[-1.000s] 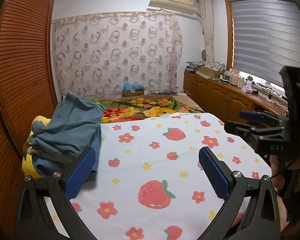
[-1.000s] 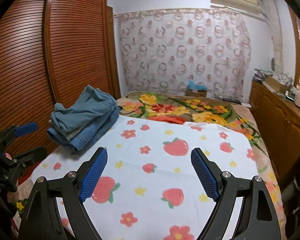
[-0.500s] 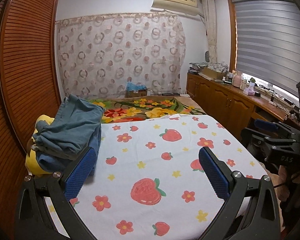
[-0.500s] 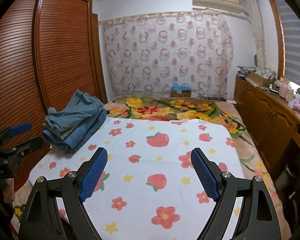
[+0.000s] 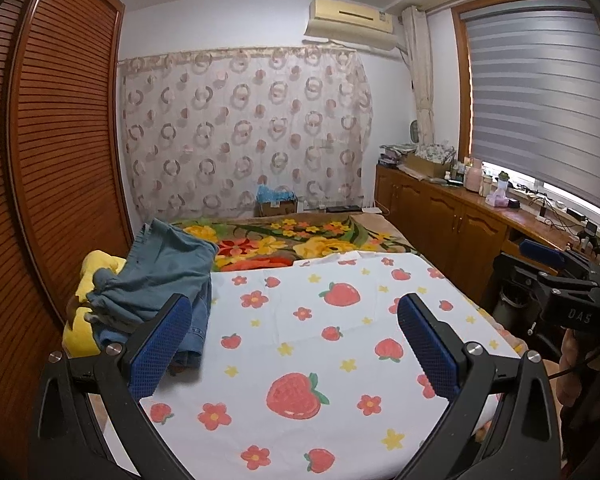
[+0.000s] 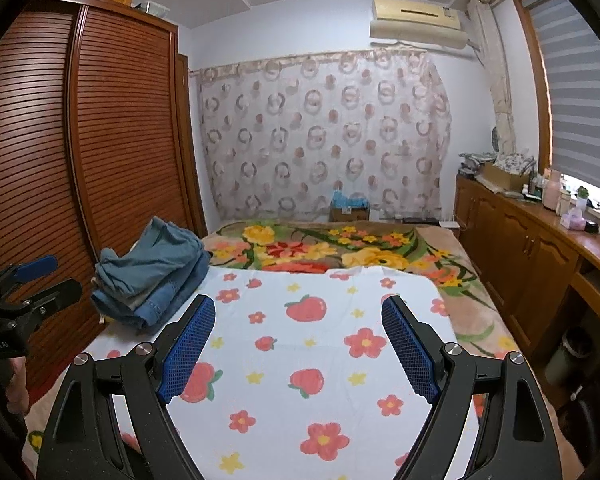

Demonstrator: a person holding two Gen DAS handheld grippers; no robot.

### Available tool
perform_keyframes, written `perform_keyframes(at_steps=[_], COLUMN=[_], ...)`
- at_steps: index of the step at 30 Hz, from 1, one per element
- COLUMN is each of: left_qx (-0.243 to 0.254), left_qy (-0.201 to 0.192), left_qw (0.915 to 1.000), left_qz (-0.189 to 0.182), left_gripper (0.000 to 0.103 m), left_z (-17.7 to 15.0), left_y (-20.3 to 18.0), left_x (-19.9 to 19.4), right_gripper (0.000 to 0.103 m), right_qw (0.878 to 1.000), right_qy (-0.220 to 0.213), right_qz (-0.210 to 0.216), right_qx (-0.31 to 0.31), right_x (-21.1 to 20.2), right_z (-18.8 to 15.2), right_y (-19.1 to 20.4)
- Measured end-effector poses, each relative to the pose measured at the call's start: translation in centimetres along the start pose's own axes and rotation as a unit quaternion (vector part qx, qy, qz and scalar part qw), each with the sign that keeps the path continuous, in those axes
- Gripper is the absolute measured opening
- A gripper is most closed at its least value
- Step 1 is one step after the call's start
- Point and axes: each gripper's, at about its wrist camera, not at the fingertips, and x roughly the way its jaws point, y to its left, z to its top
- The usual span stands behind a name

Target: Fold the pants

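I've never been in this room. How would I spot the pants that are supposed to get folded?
Find the bed with the white strawberry-and-flower sheet. At its far left corner, next to the brown slatted wardrobe, lies a rumpled pile of blue denim pants. It is the only plain blue cloth on the bed; everything around it is flowered or fruit-printed, apart from something yellow under the pile.

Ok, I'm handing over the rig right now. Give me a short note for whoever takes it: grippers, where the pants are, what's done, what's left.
Left gripper: open, empty, above the strawberry sheet.
Right gripper: open, empty, above the same sheet.
Pants: a stack of blue ones at the bed's far left corner, by the wardrobe, some on a yellow cloth.
Done: that stack looks folded, though not tidily.
Left: no pants lie on the sheet; I cannot tell whether more remain.
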Motion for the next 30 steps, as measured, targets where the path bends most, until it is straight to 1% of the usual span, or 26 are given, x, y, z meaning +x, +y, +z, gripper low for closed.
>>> perform_keyframes(at_steps=[10,20,30], left_qx=[-0.011,-0.018,-0.019], left_qy=[-0.008,0.001,0.001], left_qw=[0.9999,0.9998,0.9998], left_qz=[0.007,0.011,0.011], left_gripper=[0.103,0.103,0.103], left_z=[0.3,-0.3,-0.3], left_y=[1.1,1.5,1.5], left_x=[-1.0,-0.5,-0.5], right_gripper=[0.087,0.087,0.087], right_qw=[1.000,1.000,1.000], right_qy=[-0.011,-0.006,-0.006], right_qz=[-0.005,-0.004,-0.005], right_qx=[0.001,0.000,0.000], right_x=[-0.4,-0.3,-0.3], right_z=[-0.7,-0.8,-0.7], right_y=[-0.5,-0.7,-0.9])
